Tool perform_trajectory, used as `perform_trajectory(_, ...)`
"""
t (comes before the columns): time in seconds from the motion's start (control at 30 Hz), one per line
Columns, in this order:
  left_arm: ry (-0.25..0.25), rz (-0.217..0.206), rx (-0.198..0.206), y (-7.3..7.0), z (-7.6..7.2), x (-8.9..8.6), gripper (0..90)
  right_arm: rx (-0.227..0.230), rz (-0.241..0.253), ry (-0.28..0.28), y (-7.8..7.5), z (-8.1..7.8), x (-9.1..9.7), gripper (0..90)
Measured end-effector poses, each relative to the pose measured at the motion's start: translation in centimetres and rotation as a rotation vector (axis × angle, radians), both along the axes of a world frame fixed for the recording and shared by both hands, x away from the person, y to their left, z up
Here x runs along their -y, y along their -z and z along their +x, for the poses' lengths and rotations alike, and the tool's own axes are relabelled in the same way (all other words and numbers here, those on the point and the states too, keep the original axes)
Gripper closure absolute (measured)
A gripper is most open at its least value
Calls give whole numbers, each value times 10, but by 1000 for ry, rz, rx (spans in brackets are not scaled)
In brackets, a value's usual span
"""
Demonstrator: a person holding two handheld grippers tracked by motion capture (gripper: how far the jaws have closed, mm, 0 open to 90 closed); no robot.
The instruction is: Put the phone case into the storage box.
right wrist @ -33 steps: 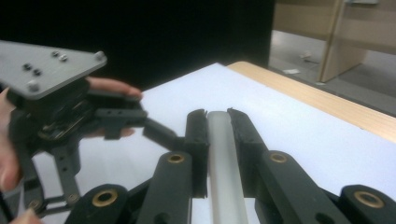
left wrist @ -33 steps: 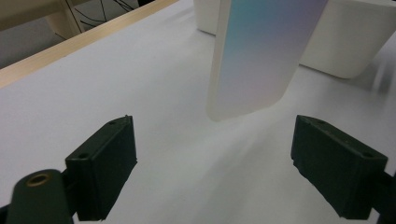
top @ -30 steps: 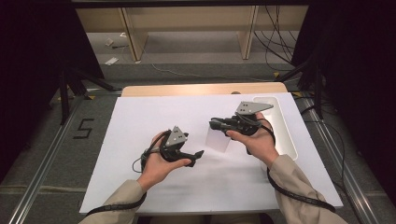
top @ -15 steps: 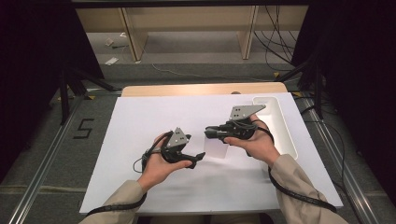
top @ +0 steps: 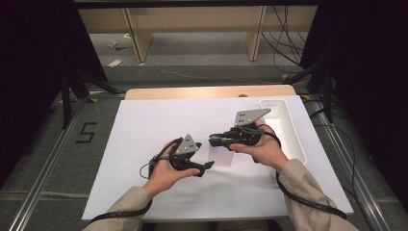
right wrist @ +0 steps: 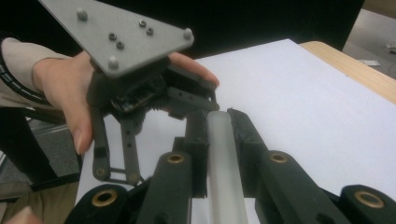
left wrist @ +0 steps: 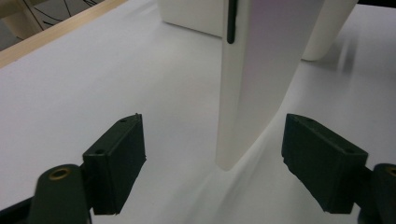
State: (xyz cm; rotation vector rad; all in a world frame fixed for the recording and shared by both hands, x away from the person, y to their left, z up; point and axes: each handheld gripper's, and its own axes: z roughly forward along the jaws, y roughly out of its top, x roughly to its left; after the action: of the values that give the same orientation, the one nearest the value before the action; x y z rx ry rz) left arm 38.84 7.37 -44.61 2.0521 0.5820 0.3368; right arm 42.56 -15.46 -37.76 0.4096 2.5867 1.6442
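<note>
A flat white slab hangs upright just above the white table sheet. My right gripper is shut on the slab's upper edge; in the right gripper view its jaws clamp the pale edge. My left gripper lies low beside it, pointing right. In the left gripper view the slab, with a dark slot on its narrow side, stands between the left gripper jaws. These jaws have just been closing, with a gap still on both sides, so neither pad touches the slab.
A long white tray lies at the table's right side, just beyond the right hand, and appears behind the slab in the left gripper view. The wooden table edge runs along the far side. Cables trail from both grippers.
The right gripper with the slab has come slightly down and closer to the left gripper. The left gripper's jaws have narrowed a little around the slab.
</note>
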Motion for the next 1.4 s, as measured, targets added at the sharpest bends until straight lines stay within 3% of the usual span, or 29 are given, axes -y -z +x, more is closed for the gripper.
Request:
perform_trajectory(0.5, 117, 26, -25, 12, -1, 6, 424, -20, 15, -30, 0, -1, -2, 801)
perform_trajectory(0.7, 168, 32, -15, 15, -1, 6, 565, -22, 17, -34, 1, -1, -2, 801)
perform_trajectory(0.87, 176, 39, 0, 14, 0, 4, 657, -26, 21, -49, 1, -2, -2, 801)
perform_trajectory(1.07, 195, 41, 4, 12, 0, 2, 699, -27, 30, -65, 0, -2, -2, 801)
perform_trajectory(1.4, 221, 36, -42, 8, 2, -1, 762, -19, 36, -105, -1, -3, -3, 793)
